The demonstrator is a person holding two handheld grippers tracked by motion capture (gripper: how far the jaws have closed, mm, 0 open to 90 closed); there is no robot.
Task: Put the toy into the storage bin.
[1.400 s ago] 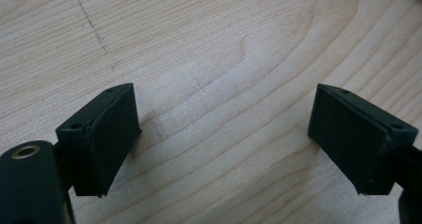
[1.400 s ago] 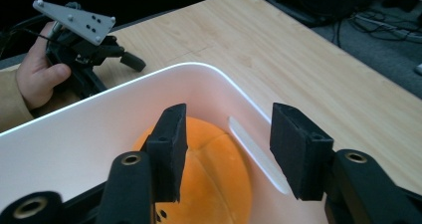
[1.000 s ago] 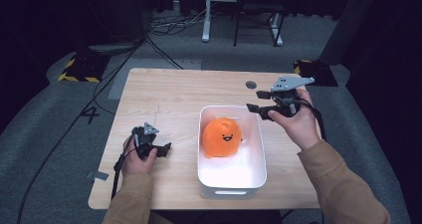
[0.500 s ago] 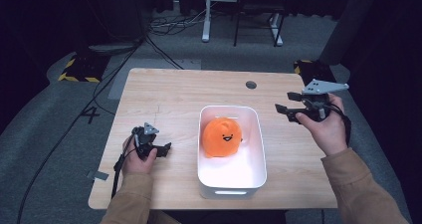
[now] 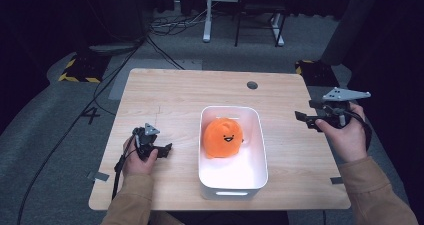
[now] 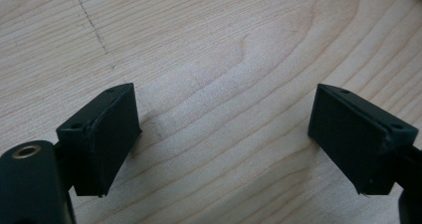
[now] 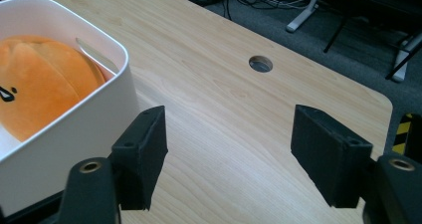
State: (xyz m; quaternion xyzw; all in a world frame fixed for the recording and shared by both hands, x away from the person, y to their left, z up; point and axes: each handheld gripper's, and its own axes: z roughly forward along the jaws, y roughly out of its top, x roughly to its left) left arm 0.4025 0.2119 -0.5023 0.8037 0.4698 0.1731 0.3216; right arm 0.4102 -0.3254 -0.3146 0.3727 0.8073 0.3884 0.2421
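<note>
The pale wooden worktop (image 5: 190, 92) carries a white rounded plastic bin (image 5: 256, 155) near the middle of its near edge, and the round orange plush toy with a small stitched face (image 5: 224, 136) sits inside it, toward the bin's far end. Since a second ago the right gripper (image 5: 306, 120) has drawn away from the bin's far right corner to the worktop's right edge, and its jaws have just been opening; they stand apart with nothing between them. That retreat suggests the toy has been let go and the placing is finished. The left gripper (image 5: 161, 150) rests where it was on the worktop to the left of the bin, jaws apart over bare wood.
</note>
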